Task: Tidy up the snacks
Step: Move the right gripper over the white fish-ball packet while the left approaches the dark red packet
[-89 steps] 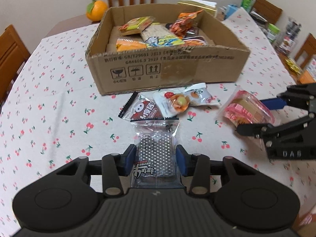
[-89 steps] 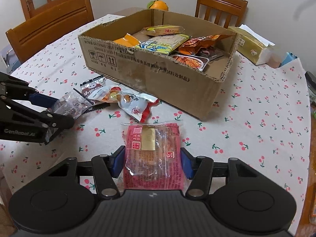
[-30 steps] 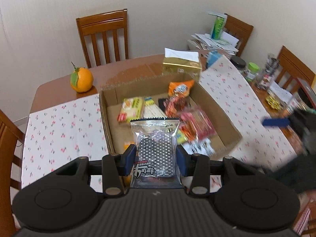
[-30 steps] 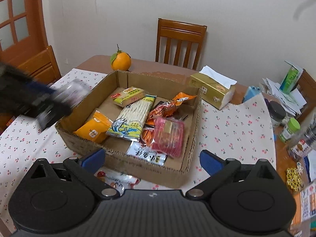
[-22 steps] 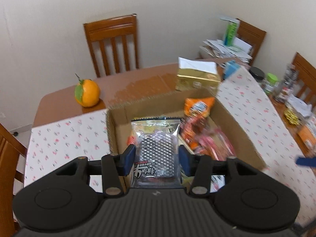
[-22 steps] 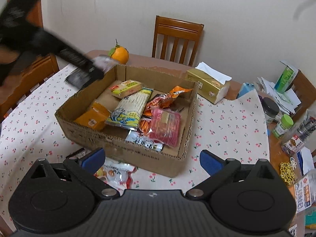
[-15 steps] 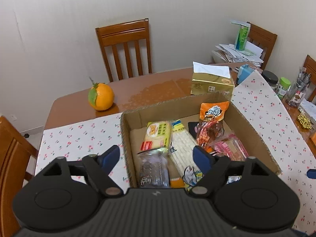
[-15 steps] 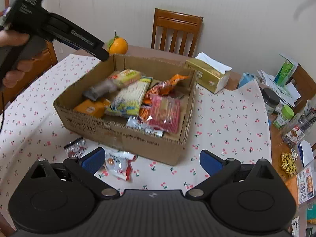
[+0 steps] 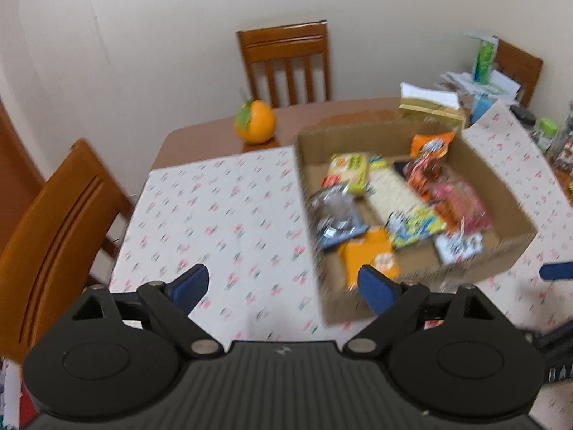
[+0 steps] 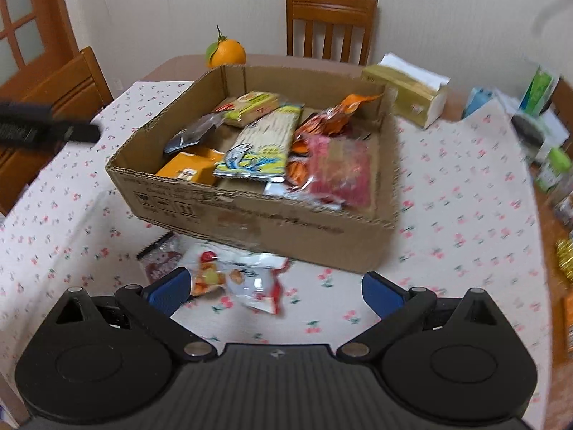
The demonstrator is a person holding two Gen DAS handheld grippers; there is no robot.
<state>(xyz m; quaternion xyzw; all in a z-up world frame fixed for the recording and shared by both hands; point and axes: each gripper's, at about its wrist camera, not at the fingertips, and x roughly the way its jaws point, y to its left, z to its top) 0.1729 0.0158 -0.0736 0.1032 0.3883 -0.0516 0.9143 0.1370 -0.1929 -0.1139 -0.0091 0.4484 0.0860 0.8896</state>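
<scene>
A cardboard box [image 10: 272, 222] on the cherry-print tablecloth holds several snack packs. Among them lie the dark silver pack [image 9: 335, 215] near its left wall and the pink pack [image 10: 340, 168] on its right side. My left gripper [image 9: 283, 286] hovers over the cloth at the box's left front corner; its jaws are opening and nothing is between them. My right gripper [image 10: 274, 292] stands open and empty in front of the box, above a white snack pack [image 10: 236, 279] and a dark red pack [image 10: 161, 258] on the cloth. The left gripper's dark tip [image 10: 53, 129] shows left of the box.
An orange [image 10: 225, 53] and a gold tissue box [image 10: 412, 96] sit behind the cardboard box. Wooden chairs [image 9: 286, 61] ring the table. Jars, papers and a green carton [image 10: 540, 93] crowd the table's right side.
My left gripper let the dark silver pack drop into the box, opened wide and swung left and down. My right gripper, open throughout, sank toward the packs in front of the box.
</scene>
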